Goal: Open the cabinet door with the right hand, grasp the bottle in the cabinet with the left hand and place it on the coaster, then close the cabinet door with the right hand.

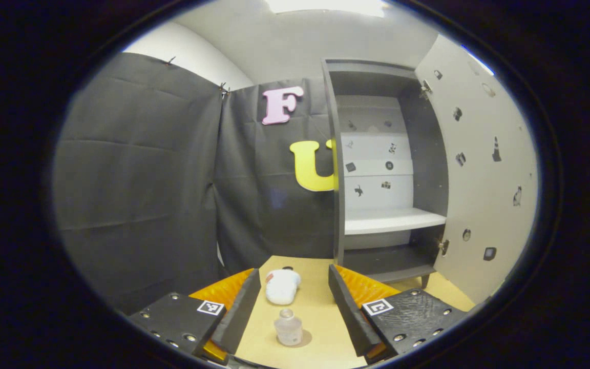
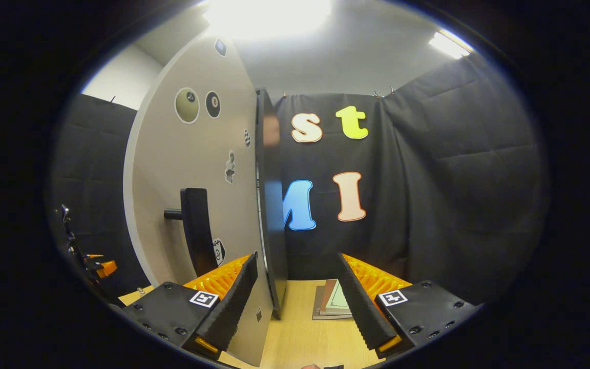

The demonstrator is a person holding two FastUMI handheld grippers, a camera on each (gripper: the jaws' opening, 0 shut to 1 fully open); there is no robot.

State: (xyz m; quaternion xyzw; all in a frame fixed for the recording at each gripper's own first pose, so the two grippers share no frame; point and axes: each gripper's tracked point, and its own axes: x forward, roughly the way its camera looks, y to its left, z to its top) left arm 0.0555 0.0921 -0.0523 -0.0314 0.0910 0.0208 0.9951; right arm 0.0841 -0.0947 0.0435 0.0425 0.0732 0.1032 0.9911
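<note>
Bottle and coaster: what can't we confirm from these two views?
- Coaster under the bottle: left gripper view shows a dark ring at its base, too small to tell coaster from shadow.
- White object behind the bottle: blurred, unidentifiable.
- Cabinet lower shelf: dark, contents unclear.
- Door lower edge: right gripper view, hidden behind a right claw finger.

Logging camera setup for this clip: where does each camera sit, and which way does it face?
Left gripper view: rides the left tongs, looking across the wooden table at the open cabinet; a small bottle and a white object lie between its open fingers.
Right gripper view: rides the right tongs, close to the swung-out cabinet door with its dark handle; books lie ahead. Its fingers are open.
Shared: the door, the table and the black cloth wall.
</note>
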